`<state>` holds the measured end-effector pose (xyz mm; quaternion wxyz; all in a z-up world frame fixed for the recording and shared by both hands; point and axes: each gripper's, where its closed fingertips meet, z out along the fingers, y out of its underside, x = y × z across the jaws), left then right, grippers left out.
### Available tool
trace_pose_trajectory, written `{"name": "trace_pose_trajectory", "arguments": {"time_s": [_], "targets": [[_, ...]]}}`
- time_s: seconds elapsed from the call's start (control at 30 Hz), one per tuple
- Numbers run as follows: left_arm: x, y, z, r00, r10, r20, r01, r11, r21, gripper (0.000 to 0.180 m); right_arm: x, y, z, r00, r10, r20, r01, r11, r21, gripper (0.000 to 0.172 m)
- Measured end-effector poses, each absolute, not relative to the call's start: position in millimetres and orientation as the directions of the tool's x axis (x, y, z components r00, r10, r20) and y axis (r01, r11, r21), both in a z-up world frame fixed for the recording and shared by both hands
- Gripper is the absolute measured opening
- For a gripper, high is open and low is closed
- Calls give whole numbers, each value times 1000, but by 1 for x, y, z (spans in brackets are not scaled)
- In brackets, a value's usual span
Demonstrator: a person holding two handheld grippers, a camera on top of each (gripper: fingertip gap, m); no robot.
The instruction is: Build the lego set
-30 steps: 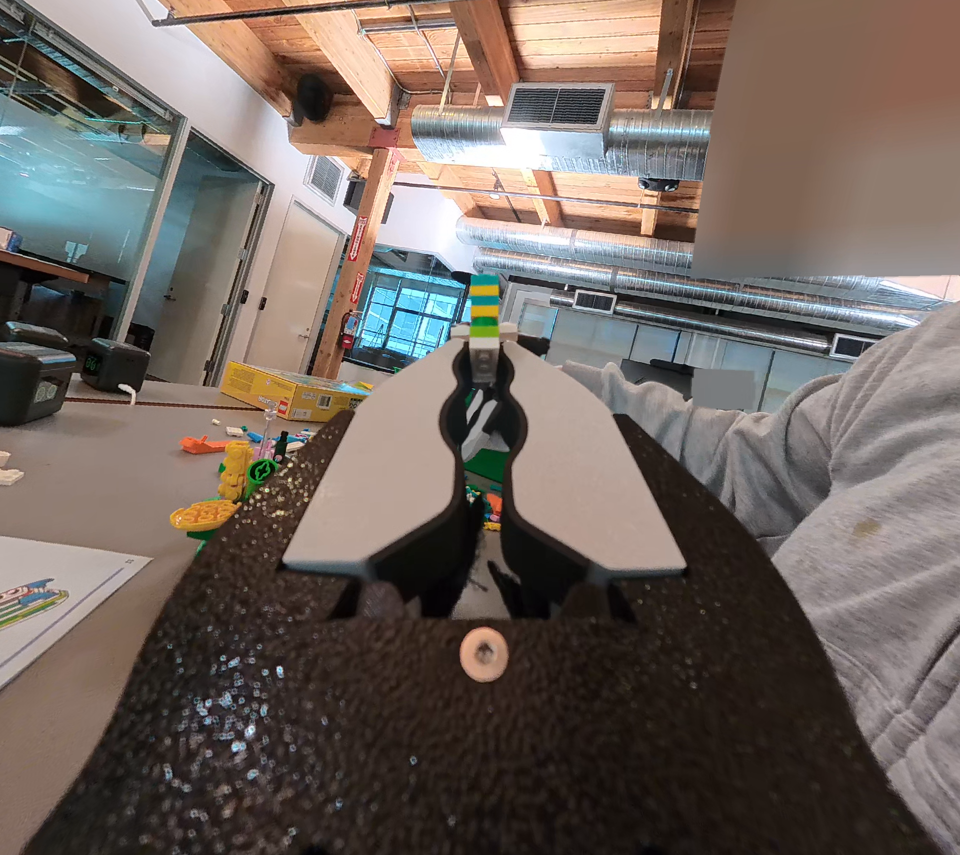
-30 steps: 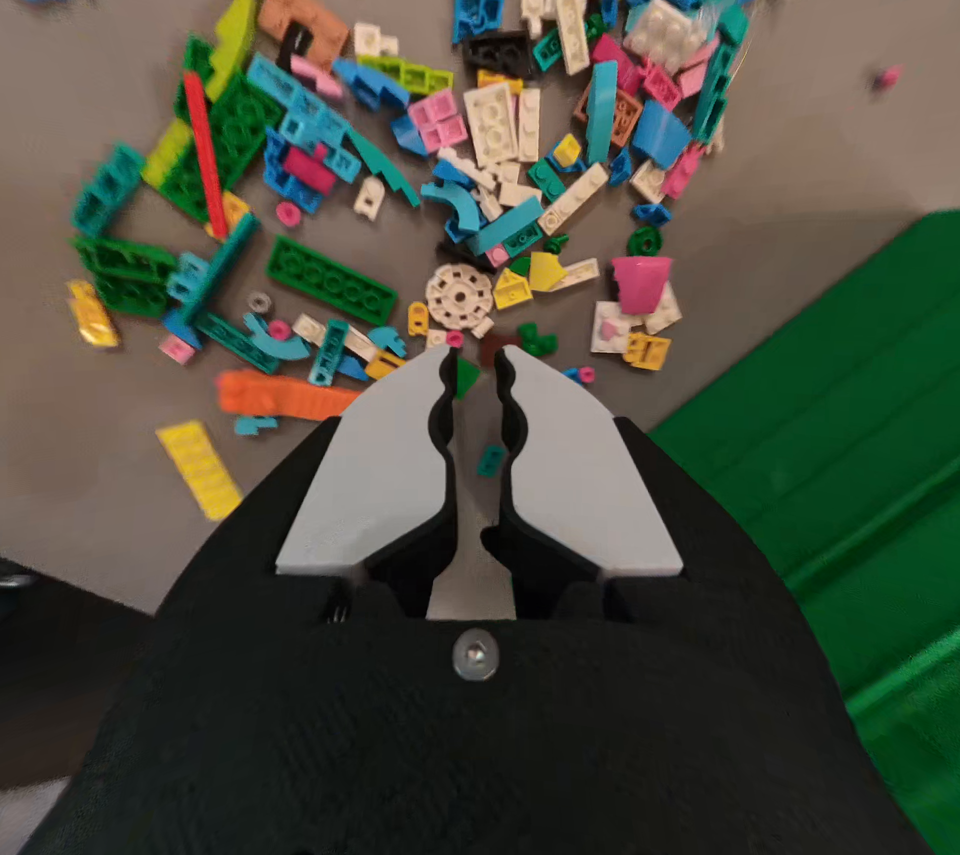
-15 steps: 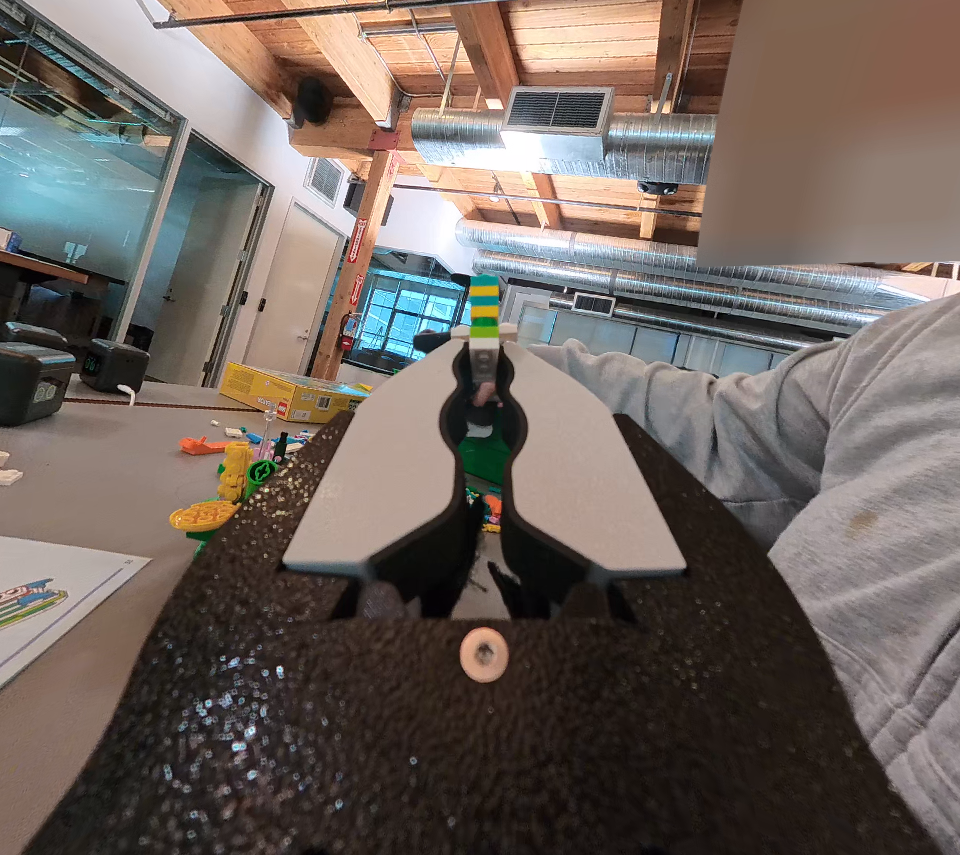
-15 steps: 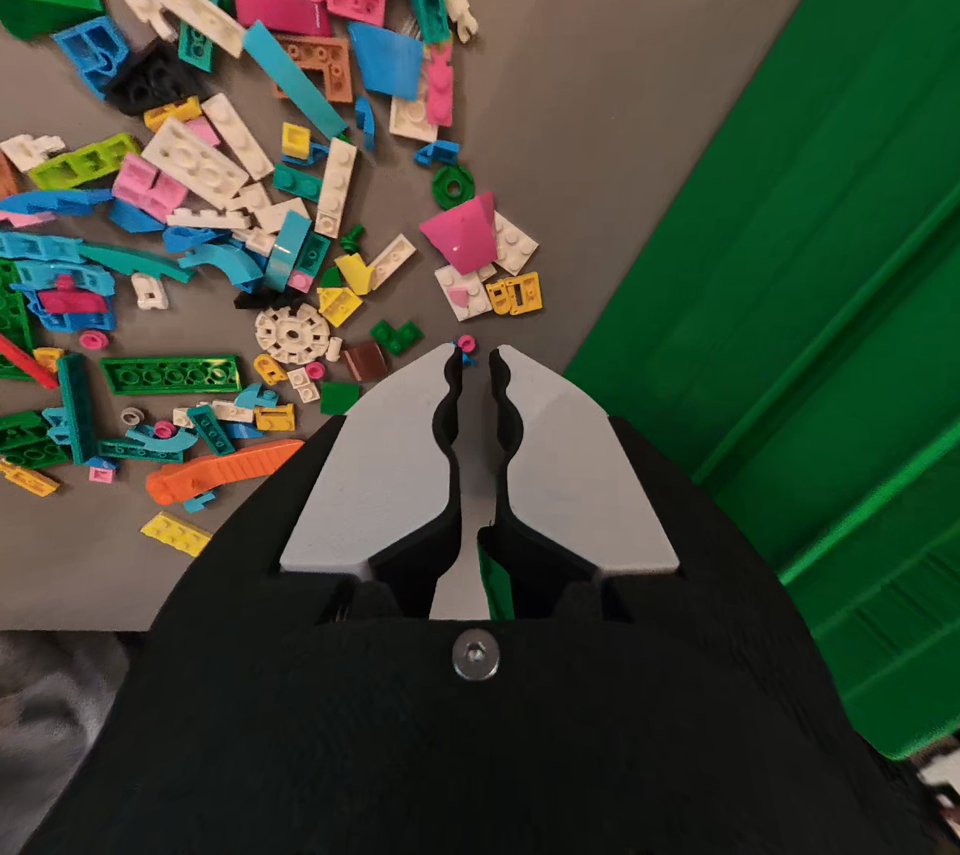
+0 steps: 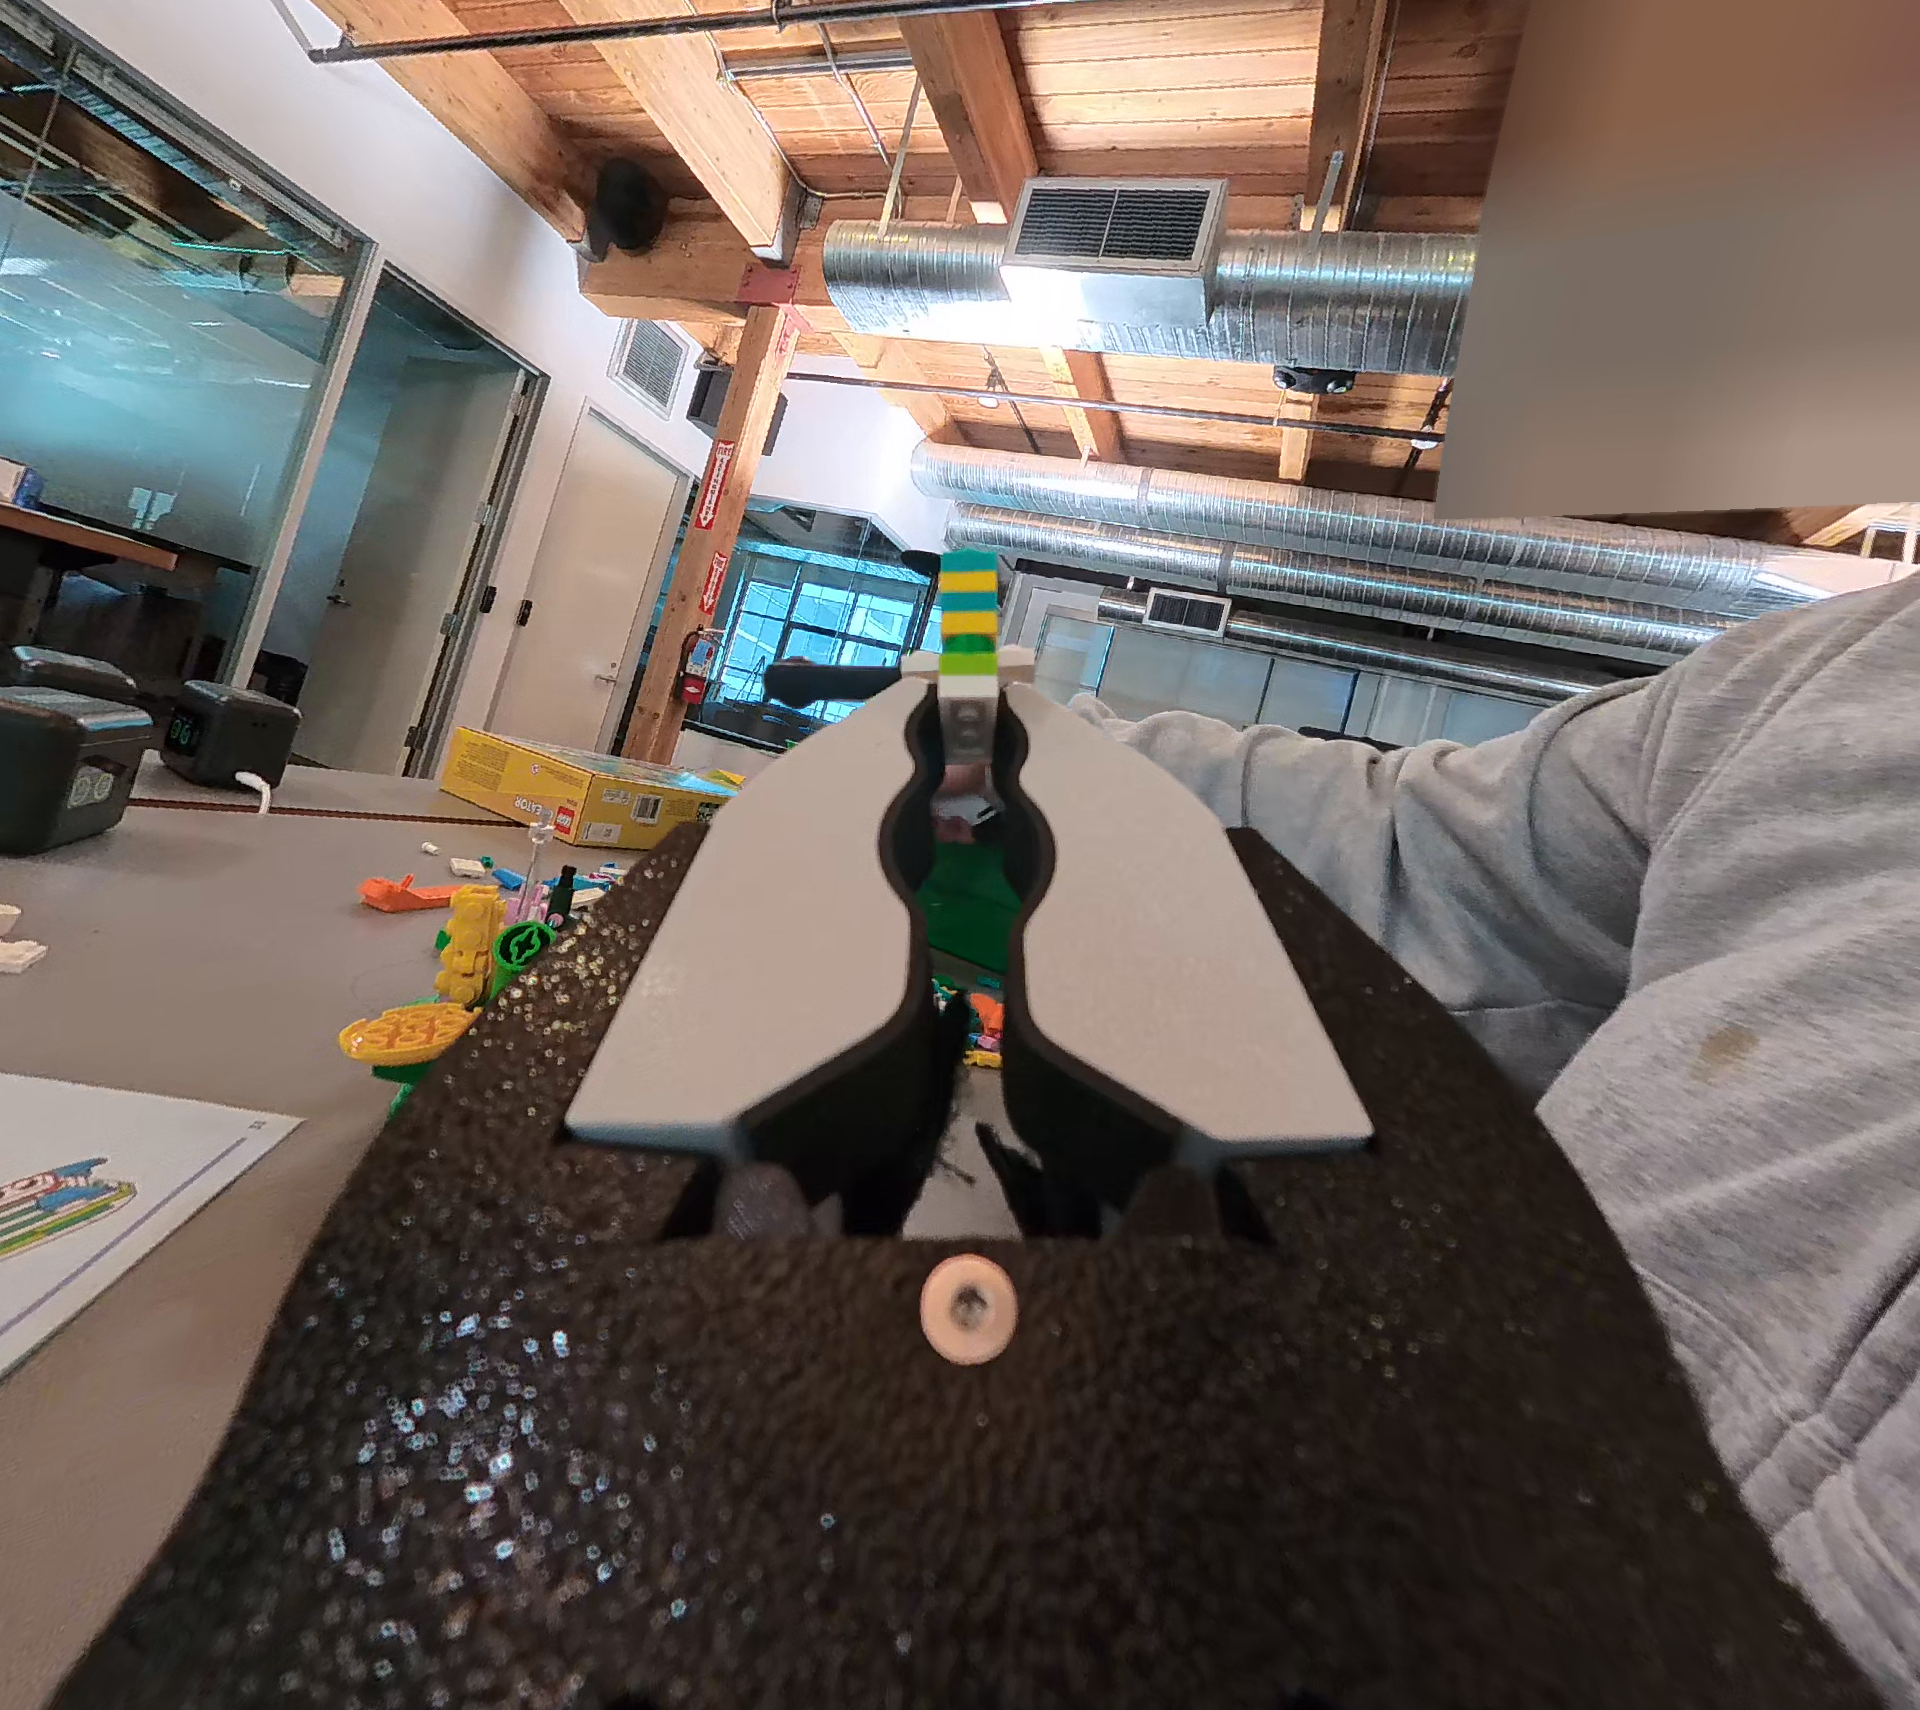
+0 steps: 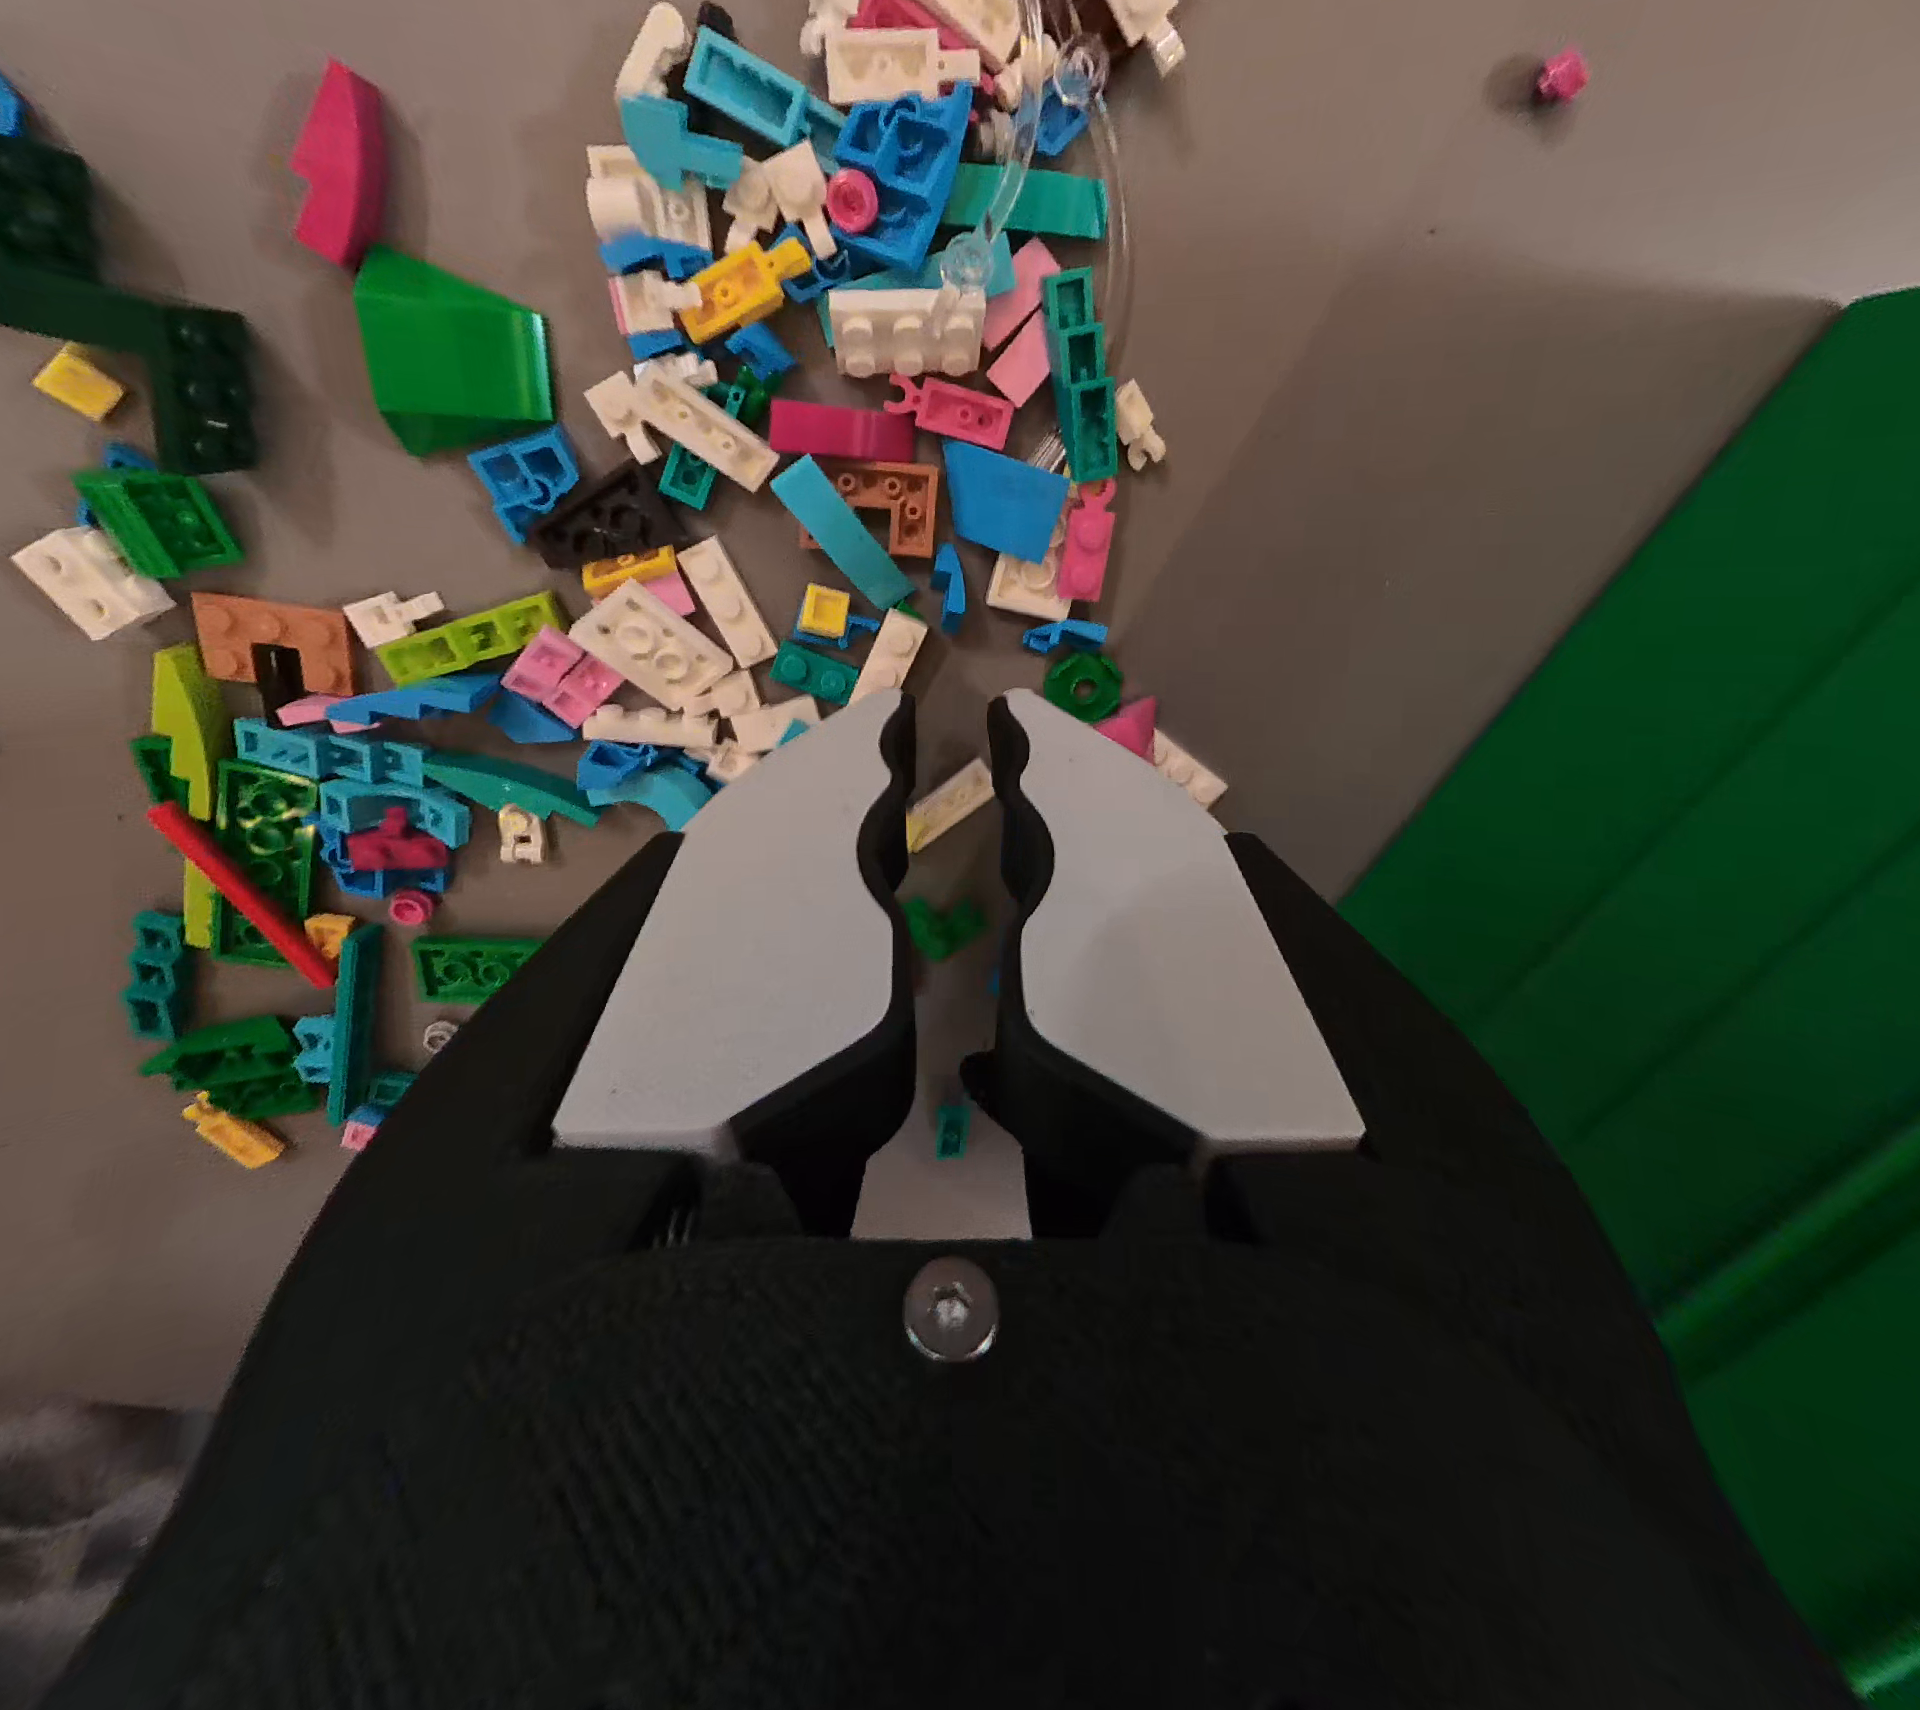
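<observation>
The left gripper [image 5: 968,692] is clamped on a striped brick stack [image 5: 969,621], held upright above the table [image 5: 187,912]. The right gripper [image 6: 951,710] hangs slightly open and bare over the brick pile [image 6: 790,434], apparently clear of it, with a green mat [image 6: 1714,829] at the table's right edge.

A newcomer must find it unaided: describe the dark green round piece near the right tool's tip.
Start at the big green sheet on the grey table, then go left to the edge of the scattered bricks. Just off the right tool, beside its right-hand fingertip, lies the dark green round piece. Unlike the pink cone and blue sliver beside it, it has a centre hole.
</observation>
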<state>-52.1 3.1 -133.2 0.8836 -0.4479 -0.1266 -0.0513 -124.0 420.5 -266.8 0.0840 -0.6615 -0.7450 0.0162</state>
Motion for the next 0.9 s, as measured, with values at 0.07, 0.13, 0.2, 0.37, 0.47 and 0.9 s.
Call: {"name": "trace_pose_trajectory", "arguments": {"time_s": [0.07, 0.13, 0.2, 0.37, 0.47, 0.9], "targets": [[-52, 3, -133, 963, 24, 268, 202, 594, -778, 8, -130, 418, -269, -109, 989, 101, 982, 123, -144, 12], [-52, 3, -133, 963, 23, 270, 204, 595, -778, 8, -136, 414, -270, -114, 990, 83, 978, 127, -165, 13], [-52, 3, -133, 962, 21, 272, 206, 596, -776, 8, -140, 412, -270, -123, 988, 95, 970, 140, -197, 12], [-53, 3, -132, 961, 18, 276, 211, 598, -773, 8, -167, 406, -266, -111, 987, 118, 935, 144, -323, 10], [-53, 3, -132, 961, 17, 276, 211, 599, -772, 8, -181, 399, -266, -73, 996, 53, 921, 88, -379, 10], [-52, 2, -131, 959, -10, 283, 232, 603, -764, 8, -130, 325, -260, -715, 685, 144, 618, 714, -327, 7]]}}
